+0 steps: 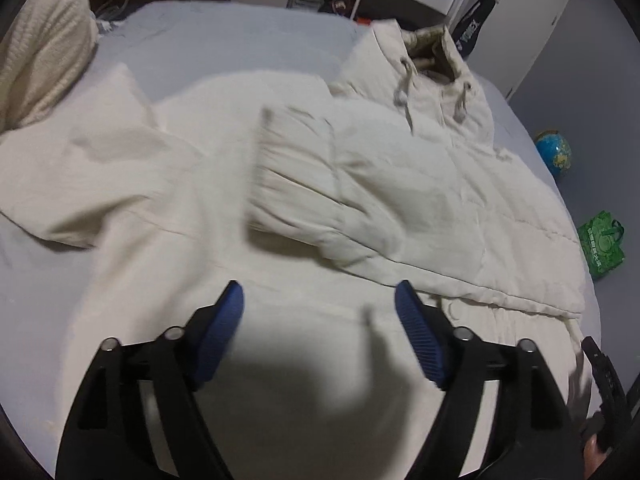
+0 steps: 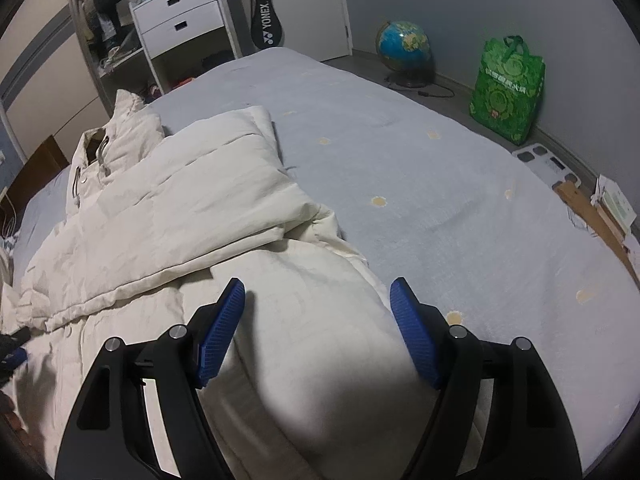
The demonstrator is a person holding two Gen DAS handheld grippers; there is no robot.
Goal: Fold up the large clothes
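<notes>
A large cream padded hooded jacket (image 1: pixel 360 184) lies spread on the bed; it also shows in the right wrist view (image 2: pixel 192 200). One side is folded over the body, and a sleeve (image 1: pixel 292 176) lies across it. The hood with drawcords (image 1: pixel 432 68) points to the far side. My left gripper (image 1: pixel 319 296) is open and empty, just above the jacket's lower part. My right gripper (image 2: pixel 317 292) is open and empty above the jacket's hem near its right edge. The other sleeve (image 1: pixel 92 176) lies spread to the left.
The bed has a pale blue sheet (image 2: pixel 440 184). A cream knitted pillow (image 1: pixel 40 56) lies at far left. A white drawer unit (image 2: pixel 180 20), a racket bag (image 2: pixel 266 20), a globe (image 2: pixel 404 46) and a green bag (image 2: pixel 508 88) stand beyond the bed.
</notes>
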